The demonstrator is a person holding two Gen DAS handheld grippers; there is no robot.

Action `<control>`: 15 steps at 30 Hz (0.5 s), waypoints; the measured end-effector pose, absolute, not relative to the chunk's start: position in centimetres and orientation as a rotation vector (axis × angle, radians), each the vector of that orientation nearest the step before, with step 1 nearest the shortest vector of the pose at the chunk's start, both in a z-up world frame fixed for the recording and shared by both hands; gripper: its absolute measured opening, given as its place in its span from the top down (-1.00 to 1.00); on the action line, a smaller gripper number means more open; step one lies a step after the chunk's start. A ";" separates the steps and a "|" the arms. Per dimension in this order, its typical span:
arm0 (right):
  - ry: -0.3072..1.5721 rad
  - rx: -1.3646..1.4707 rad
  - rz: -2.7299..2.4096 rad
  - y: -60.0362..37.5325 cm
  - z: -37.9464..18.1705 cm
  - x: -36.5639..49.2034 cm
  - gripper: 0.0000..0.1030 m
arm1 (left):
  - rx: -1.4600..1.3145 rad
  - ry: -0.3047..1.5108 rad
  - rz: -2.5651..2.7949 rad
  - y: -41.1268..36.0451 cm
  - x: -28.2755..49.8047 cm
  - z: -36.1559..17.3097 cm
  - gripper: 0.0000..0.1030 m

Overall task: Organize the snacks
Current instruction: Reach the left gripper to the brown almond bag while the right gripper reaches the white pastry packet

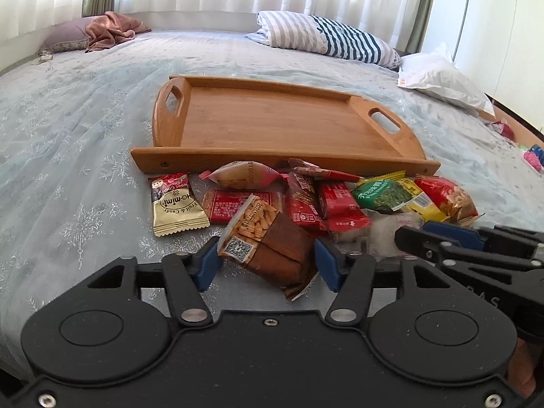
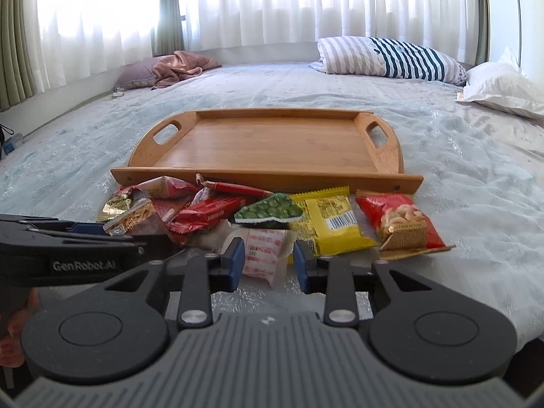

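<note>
The left gripper, spread, straddles the brown crinkled almond snack packet, its long axis slanting right; the right gripper, spread, straddles a white red-printed wrapper.

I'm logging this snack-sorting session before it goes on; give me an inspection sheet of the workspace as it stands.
Surface: bed with a pale patterned cover.
Job's things: wooden tray with nothing in it; snack packets heaped against its near rim, none inside.
Clutter: striped pillow, white pillow, pink cloth at the far side.
Grippers: left hand-held gripper open, straddling the brown nut packet; right hand-held gripper open, straddling the white-and-red packet.
Cables: nothing seen.
Surroundings: white curtains across bright windows.
</note>
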State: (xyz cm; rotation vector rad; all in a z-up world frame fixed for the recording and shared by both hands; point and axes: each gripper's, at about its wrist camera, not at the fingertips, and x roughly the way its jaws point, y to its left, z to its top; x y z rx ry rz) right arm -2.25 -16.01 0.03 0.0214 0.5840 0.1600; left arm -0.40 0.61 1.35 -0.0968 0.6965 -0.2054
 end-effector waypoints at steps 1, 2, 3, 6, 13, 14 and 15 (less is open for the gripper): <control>0.583 0.015 0.162 -15.9 0.0 -2.3 -0.07 | -0.102 0.698 -0.205 0.7 -0.5 1.5 -0.04; 0.581 0.008 0.162 -15.8 -0.1 -2.2 -0.14 | -0.108 0.699 -0.200 0.8 -0.5 1.6 -0.03; 0.580 -0.001 0.160 -15.6 -0.2 -2.2 -0.24 | -0.114 0.700 -0.191 1.0 -0.6 1.7 -0.01; 0.571 -0.027 0.156 -15.0 -0.3 -2.0 -0.40 | -0.125 0.699 -0.175 1.5 -0.8 2.0 0.01; 0.556 -0.080 0.154 -13.5 -0.7 -1.7 -0.48 | -0.132 0.688 -0.156 2.4 -0.7 2.7 0.38; 0.560 -0.080 0.155 -13.4 -0.8 -1.6 -0.48 | -0.129 0.691 -0.155 2.4 -0.6 2.5 0.37; 0.568 -0.082 0.154 -13.3 -0.8 -1.6 -0.48 | -0.131 0.693 -0.152 2.4 -0.5 2.4 0.34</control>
